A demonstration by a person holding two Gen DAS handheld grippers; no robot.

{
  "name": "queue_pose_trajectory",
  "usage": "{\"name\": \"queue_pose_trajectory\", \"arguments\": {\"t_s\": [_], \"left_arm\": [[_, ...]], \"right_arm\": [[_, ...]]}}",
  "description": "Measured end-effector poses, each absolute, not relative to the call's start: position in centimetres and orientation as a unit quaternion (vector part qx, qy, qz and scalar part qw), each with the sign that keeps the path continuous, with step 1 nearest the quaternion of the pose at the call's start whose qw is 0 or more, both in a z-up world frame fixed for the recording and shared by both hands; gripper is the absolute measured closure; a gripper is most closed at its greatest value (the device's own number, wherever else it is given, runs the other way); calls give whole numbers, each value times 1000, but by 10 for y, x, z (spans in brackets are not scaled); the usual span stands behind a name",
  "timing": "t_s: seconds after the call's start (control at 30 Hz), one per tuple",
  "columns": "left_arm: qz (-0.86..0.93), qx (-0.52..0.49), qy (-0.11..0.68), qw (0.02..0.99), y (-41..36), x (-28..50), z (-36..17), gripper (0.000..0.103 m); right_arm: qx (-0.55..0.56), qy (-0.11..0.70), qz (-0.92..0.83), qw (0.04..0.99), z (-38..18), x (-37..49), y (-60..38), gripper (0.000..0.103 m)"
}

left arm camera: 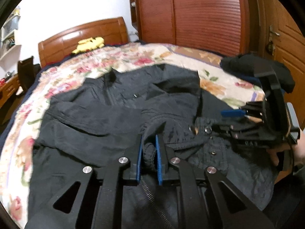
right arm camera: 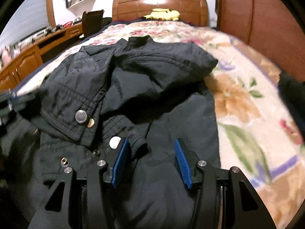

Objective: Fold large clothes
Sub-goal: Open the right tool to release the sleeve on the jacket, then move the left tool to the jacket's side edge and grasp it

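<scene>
Left hand-held gripper [left arm camera: 148, 150] pinches a bunched fold of the black jacket [left arm camera: 118, 118] between its ribbed blue pads [left arm camera: 159, 162], which stand close together. Right hand-held gripper [right arm camera: 151, 158] hangs over the same garment with its pads spread wide and nothing between them. That jacket, of thin crinkled fabric with round metal snaps [right arm camera: 81, 116] and stitched seams, lies crumpled on the floral quilt [right arm camera: 238, 99] of a bed with a glossy wooden headboard [right arm camera: 160, 3]. Another dark garment [left arm camera: 247, 64] sits further off on the quilt.
</scene>
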State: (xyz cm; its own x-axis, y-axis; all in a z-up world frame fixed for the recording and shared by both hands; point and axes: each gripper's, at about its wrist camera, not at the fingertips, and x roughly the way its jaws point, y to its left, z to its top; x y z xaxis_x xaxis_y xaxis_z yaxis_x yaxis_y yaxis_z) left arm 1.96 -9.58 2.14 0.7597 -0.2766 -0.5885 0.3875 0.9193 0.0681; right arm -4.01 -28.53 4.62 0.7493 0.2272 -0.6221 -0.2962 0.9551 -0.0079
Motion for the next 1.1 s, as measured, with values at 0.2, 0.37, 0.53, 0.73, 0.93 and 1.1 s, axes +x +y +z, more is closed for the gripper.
{"name": "queue_pose_trajectory", "arguments": {"t_s": [0.2, 0.37, 0.53, 0.73, 0.93, 1.1], "left_arm": [[-143, 68, 279, 947, -60, -4, 46, 90], [-109, 66, 298, 946, -34, -16, 37, 90], [-92, 65, 326, 939, -20, -28, 15, 90], [-79, 65, 326, 940, -13, -39, 16, 77], [-75, 70, 289, 952, -18, -59, 35, 57], [-102, 72, 275, 953, -35, -69, 37, 57]], "right_arm": [[-53, 279, 181, 942, 73, -73, -270, 51], [-55, 268, 188, 943, 77, -89, -270, 51], [-53, 266, 186, 944, 78, -96, -284, 51], [-45, 265, 184, 945, 85, -92, -282, 51], [-52, 264, 188, 945, 86, -92, -276, 51], [-54, 262, 191, 945, 87, -91, -276, 51]]}}
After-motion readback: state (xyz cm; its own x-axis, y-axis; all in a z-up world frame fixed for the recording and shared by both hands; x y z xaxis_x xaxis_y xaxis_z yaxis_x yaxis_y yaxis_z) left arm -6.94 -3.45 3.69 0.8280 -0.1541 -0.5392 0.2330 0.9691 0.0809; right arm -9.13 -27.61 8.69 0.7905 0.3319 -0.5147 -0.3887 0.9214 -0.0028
